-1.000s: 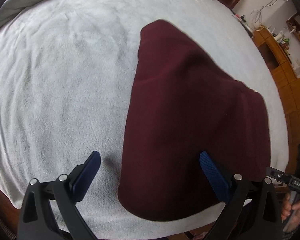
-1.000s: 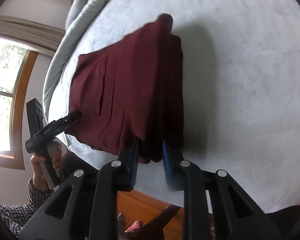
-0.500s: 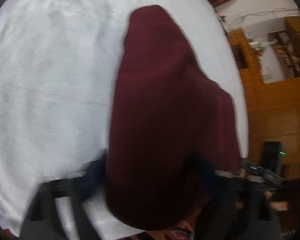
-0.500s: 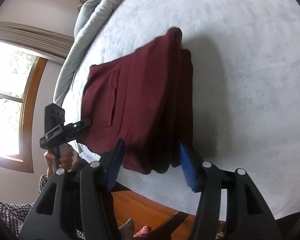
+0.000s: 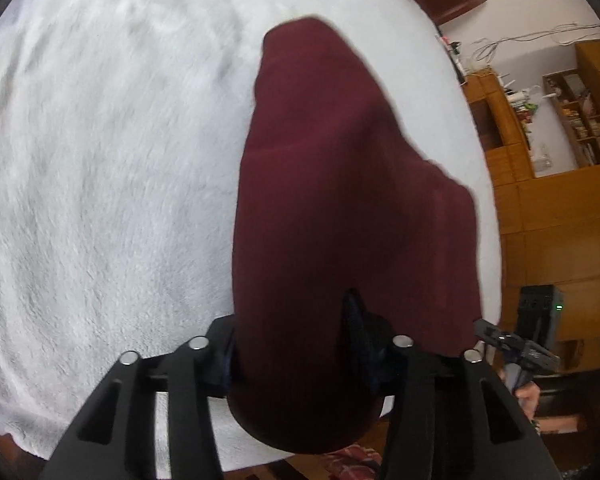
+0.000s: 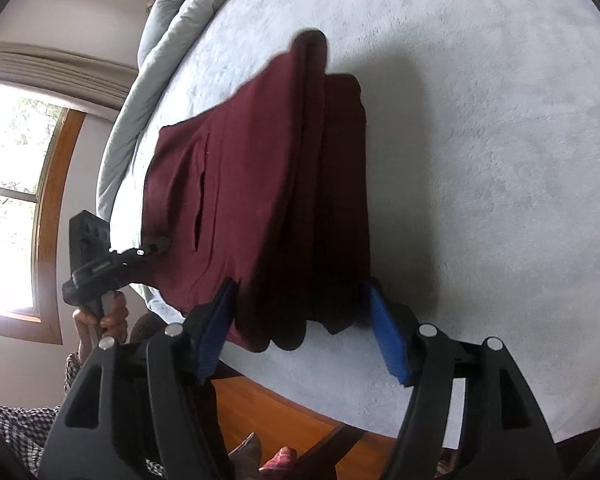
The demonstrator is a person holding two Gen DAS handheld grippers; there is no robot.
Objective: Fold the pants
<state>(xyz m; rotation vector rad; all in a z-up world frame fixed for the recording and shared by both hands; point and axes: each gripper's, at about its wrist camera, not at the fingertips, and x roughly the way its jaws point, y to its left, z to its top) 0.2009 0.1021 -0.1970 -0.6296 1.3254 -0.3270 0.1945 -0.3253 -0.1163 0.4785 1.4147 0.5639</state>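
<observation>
Since a second ago your right hand-held gripper (image 6: pixel 300 330) has let go and spread wide around the folded edge, while your left hand-held gripper (image 5: pixel 292 354) has closed onto it. One pair of maroon pants (image 5: pixel 340 200) lies folded mid-frame on the white bed (image 5: pixel 100 160).
</observation>
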